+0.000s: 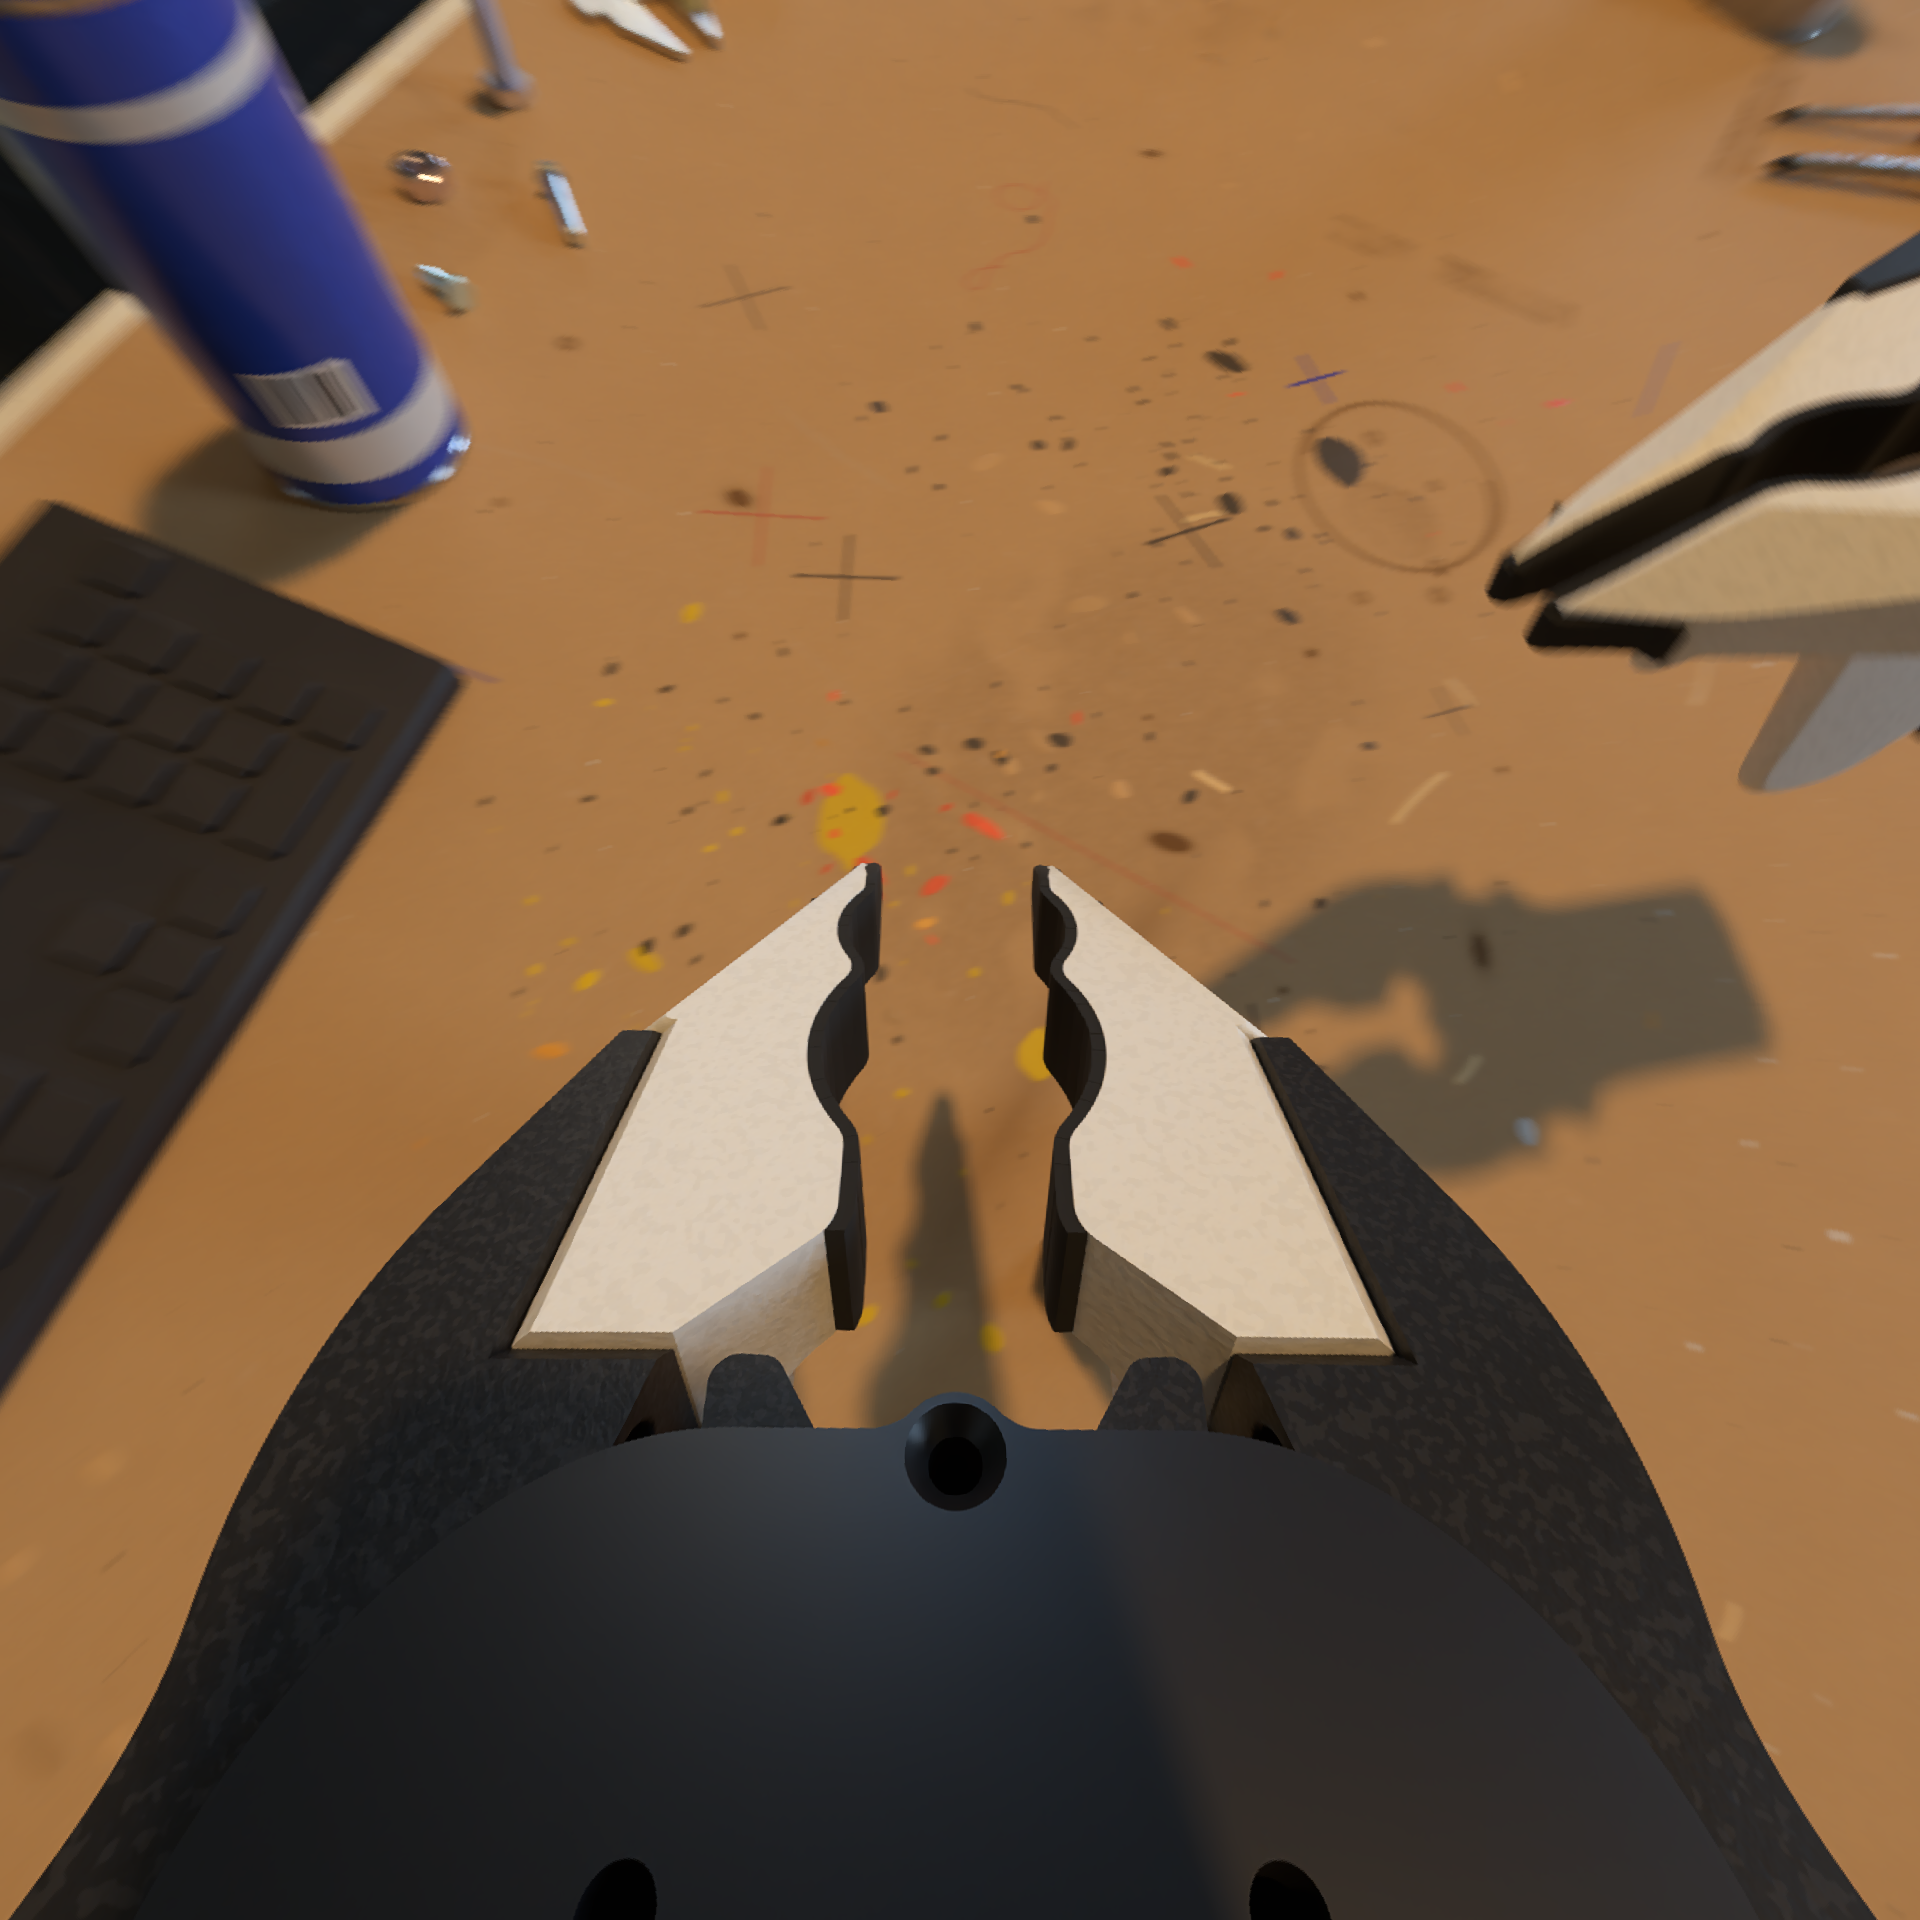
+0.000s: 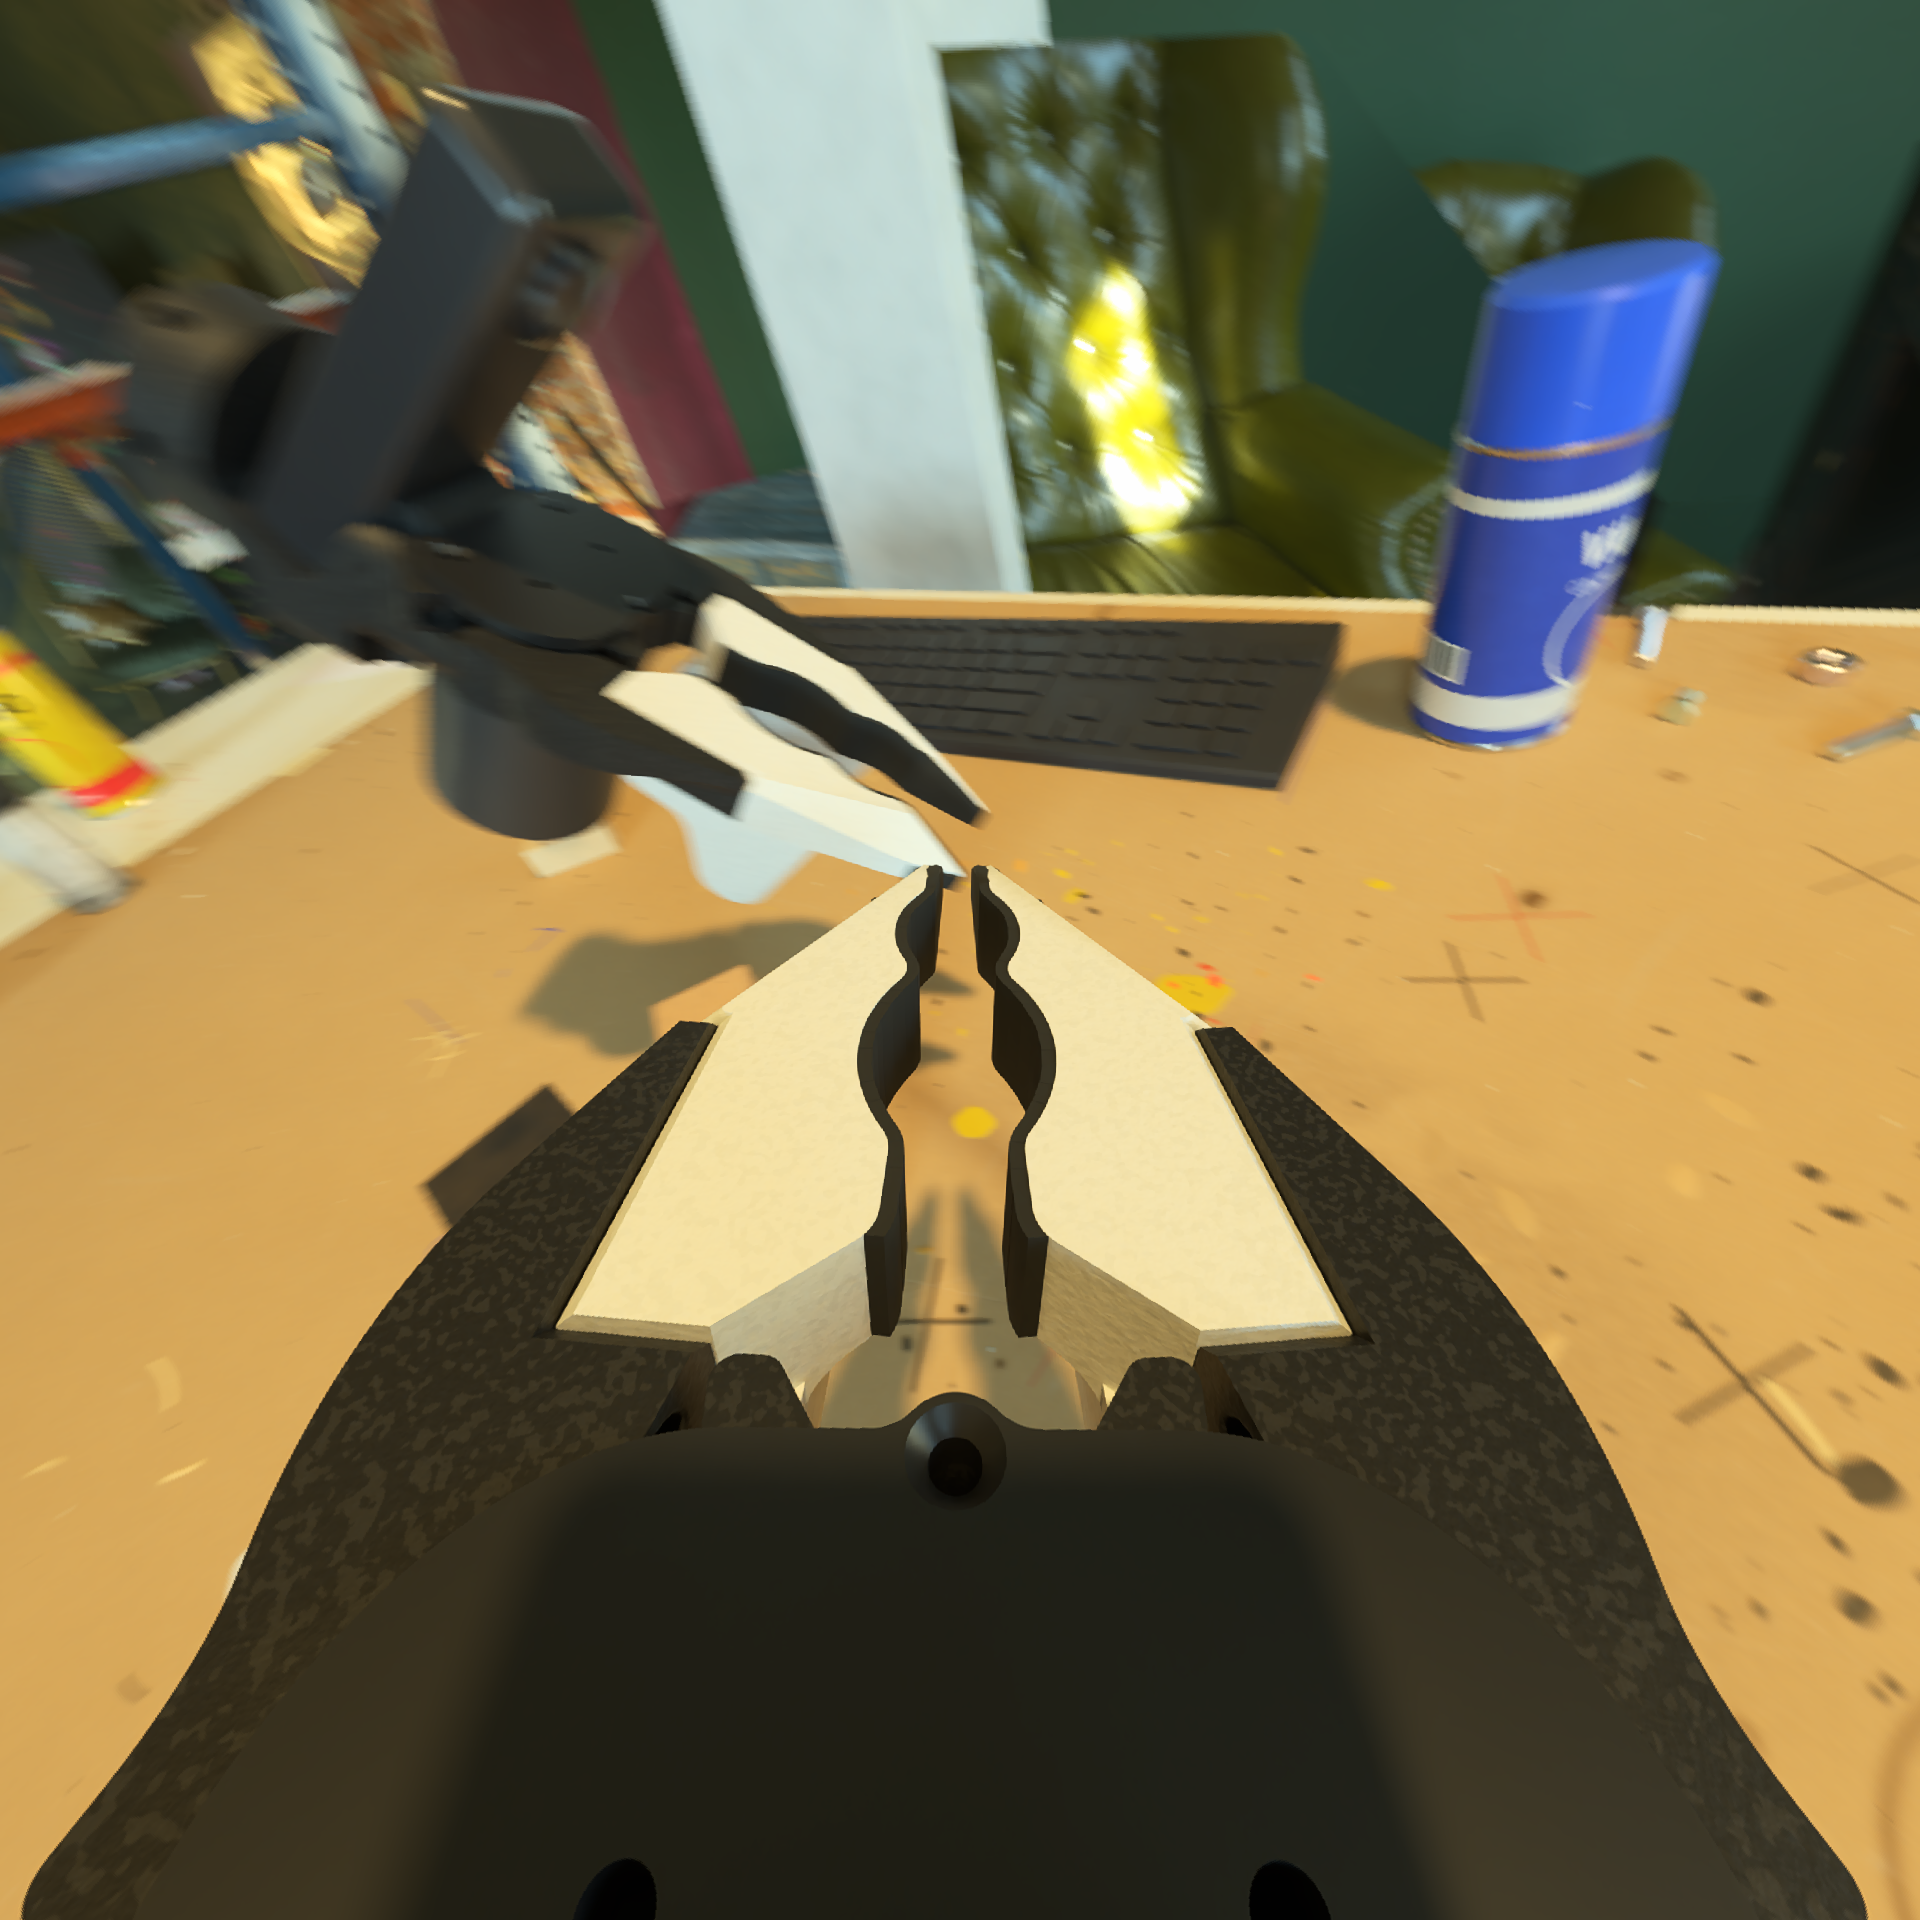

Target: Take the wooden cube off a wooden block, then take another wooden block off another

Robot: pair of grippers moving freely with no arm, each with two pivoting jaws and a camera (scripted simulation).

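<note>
Your left claw [image 1: 956, 873] hangs with its jaws apart over the speckled tabletop [image 1: 1039, 312], and your right claw [image 2: 953, 875] is nearly closed on nothing. Neither view shows the wooden cube or any block, so pan to find the stack before descending.

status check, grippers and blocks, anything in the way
Left gripper open, empty, over bare tabletop. Right gripper nearly shut, empty. No wooden cube or blocks in either view. Keyboard and blue can off to the left gripper's side.
</note>
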